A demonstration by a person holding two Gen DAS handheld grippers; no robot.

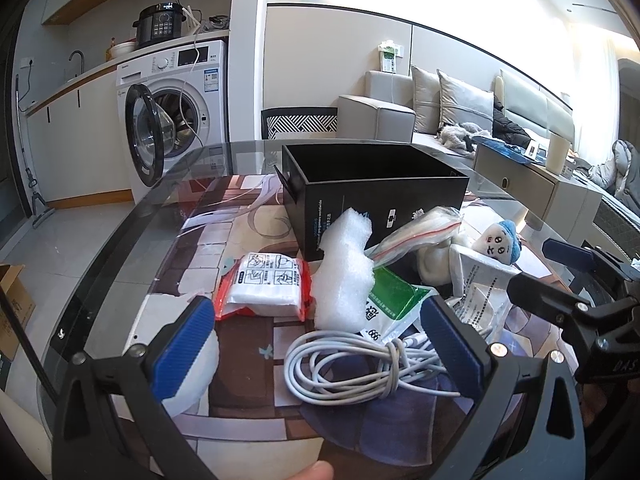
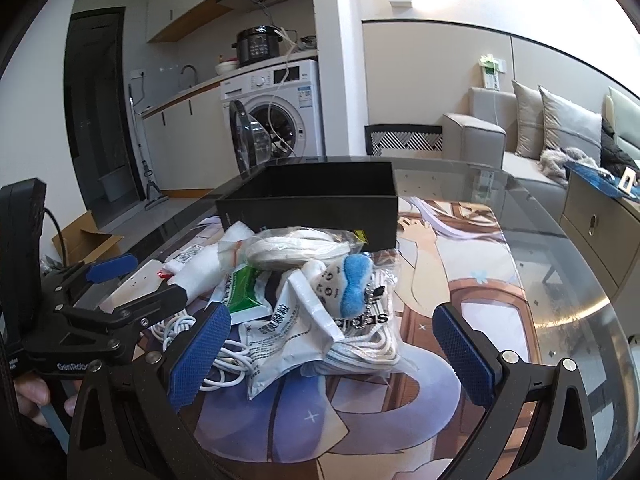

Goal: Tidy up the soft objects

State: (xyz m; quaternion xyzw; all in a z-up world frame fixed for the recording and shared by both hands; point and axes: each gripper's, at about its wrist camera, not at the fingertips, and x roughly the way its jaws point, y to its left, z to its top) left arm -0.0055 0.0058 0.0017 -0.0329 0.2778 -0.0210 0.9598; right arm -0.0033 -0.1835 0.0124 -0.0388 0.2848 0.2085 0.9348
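Both grippers hover over a glass table (image 1: 120, 240) strewn with soft things, and each has its jaws spread wide with nothing between the blue pads. Between the jaws of the left gripper (image 1: 320, 344) lies a coiled white cable (image 1: 352, 364), resting on the tabletop and not touched by either pad. Just ahead of its left jaw sits a white pack in a red-edged wrapper (image 1: 266, 284), and ahead of the gap stands a crumpled piece of white foam (image 1: 346, 268). Beside the foam, near the right jaw, lies a green and white sachet (image 1: 384, 300). Beyond all this stands an open black box (image 1: 372, 196), upright and empty as far as can be seen. The right gripper (image 2: 328, 346) frames a small plush toy with a blue cap (image 2: 346, 286), lying on a heap of plastic bags (image 2: 296, 328) ahead of its gap. A bagged bundle of white cord (image 2: 296, 250) lies farther on, just before the box.
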